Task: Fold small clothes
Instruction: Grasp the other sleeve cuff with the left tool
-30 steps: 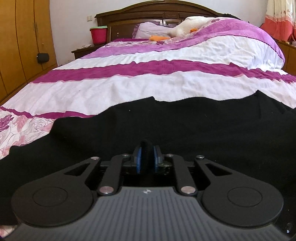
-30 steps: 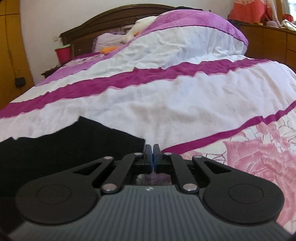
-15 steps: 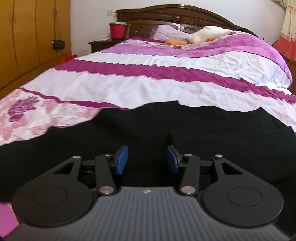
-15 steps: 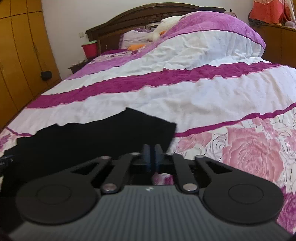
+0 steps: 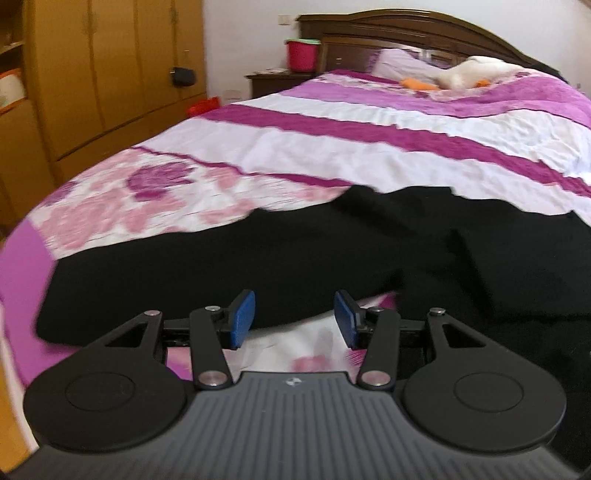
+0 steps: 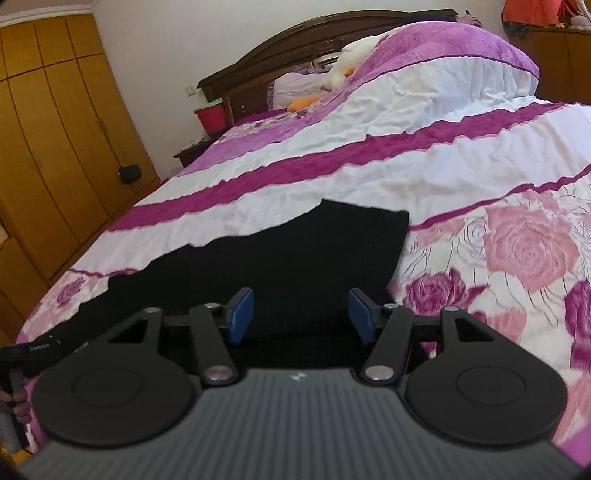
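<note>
Both grippers empty: left gripper (image 5: 294, 317) jaws apart; right gripper (image 6: 301, 314) jaws just been opening, nothing btwn them. Black garment (image 5: 332, 251) lies at 12 o'clock ahead on the floral bedspread (image 5: 155, 192), spread wide w/ ragged far edge. Risk: loose layers may shift, folding crooked.

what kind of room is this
A bedroom in a home, most likely: a wide bed with a dark carved wooden headboard and a purple, white and floral quilt, with tall yellow-brown wooden wardrobe doors alongside.
</note>
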A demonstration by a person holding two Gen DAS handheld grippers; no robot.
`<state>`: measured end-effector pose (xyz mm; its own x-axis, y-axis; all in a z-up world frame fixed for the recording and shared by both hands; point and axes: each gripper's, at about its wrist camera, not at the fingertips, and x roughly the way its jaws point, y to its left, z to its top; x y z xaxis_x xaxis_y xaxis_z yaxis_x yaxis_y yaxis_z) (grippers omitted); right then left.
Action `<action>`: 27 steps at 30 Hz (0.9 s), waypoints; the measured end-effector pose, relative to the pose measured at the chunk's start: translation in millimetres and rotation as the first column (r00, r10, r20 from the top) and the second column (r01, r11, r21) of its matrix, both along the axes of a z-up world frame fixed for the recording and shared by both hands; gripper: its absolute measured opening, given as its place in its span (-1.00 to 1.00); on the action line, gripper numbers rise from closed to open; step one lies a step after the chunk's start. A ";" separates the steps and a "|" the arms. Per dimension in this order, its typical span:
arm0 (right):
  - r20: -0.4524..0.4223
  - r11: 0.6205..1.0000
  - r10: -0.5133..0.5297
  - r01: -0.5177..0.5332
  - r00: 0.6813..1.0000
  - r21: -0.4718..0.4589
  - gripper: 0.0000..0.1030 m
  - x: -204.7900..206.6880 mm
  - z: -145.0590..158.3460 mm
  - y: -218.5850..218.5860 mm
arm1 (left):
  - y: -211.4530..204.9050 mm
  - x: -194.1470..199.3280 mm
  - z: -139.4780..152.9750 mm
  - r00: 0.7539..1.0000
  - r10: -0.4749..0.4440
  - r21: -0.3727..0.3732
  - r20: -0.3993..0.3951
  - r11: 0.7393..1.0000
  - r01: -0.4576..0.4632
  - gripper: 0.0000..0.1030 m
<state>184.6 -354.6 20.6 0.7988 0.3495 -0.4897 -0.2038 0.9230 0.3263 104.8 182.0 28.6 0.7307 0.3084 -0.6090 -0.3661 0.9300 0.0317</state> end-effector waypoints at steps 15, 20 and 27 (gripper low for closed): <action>-0.141 0.999 -0.054 0.055 0.989 0.002 0.16 -38.7 -31.1 25.6 | 91.1 -62.8 -16.4 0.928 0.372 -0.268 -0.001 0.894 -0.358 0.07; -0.148 0.997 -0.071 0.075 0.986 0.019 0.16 -45.1 -35.0 27.7 | 110.6 -71.0 -23.2 0.882 0.471 -0.378 0.036 0.823 -0.424 0.36; -0.144 0.995 -0.076 0.065 0.987 -0.077 0.28 -49.3 -40.5 38.1 | 125.7 -65.7 -30.2 0.838 0.542 -0.422 0.058 0.774 -0.472 0.41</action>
